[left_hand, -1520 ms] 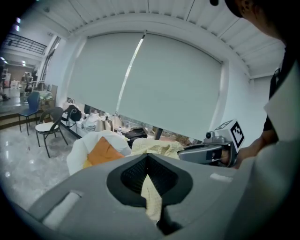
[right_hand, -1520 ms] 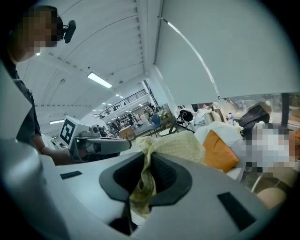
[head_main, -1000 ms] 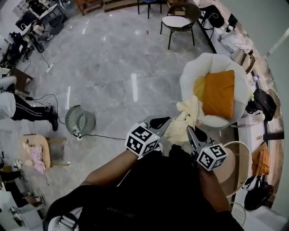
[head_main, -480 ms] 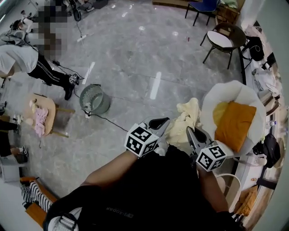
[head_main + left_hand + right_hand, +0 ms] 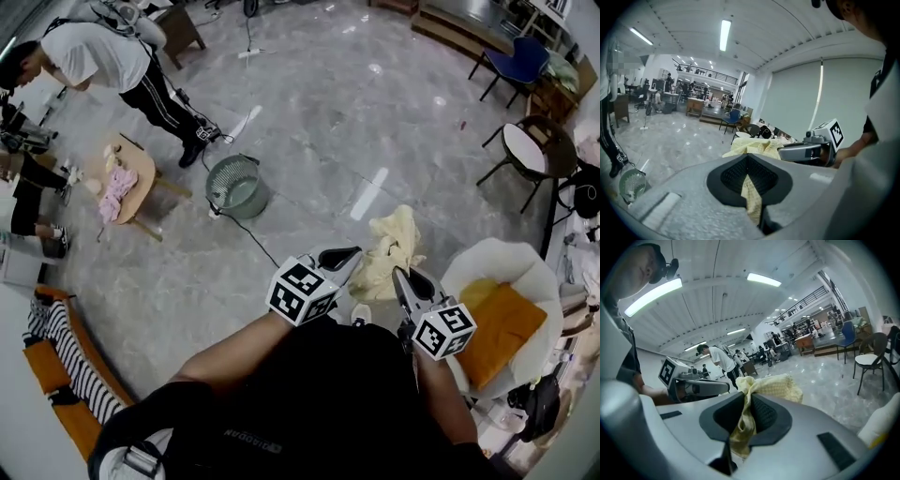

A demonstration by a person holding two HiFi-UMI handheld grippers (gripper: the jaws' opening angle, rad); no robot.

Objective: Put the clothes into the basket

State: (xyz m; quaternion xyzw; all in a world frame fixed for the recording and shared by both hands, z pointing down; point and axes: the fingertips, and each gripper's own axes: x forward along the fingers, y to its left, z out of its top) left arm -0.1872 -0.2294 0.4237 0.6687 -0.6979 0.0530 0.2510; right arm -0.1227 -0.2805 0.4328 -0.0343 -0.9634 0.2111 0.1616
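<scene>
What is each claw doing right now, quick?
Left claw: closed on the yellow cloth.
Right claw: closed on the same yellow cloth.

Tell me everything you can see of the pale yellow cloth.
The pale yellow cloth is soft and crumpled, with a fine textured weave. It is off the floor, bunched between both grippers: the left gripper pinches one fold, the right gripper another, each shut on it. The slack bulges ahead of the jaws. Nothing else touches it.

the yellow cloth is partly hidden behind the left gripper and the right gripper.
</scene>
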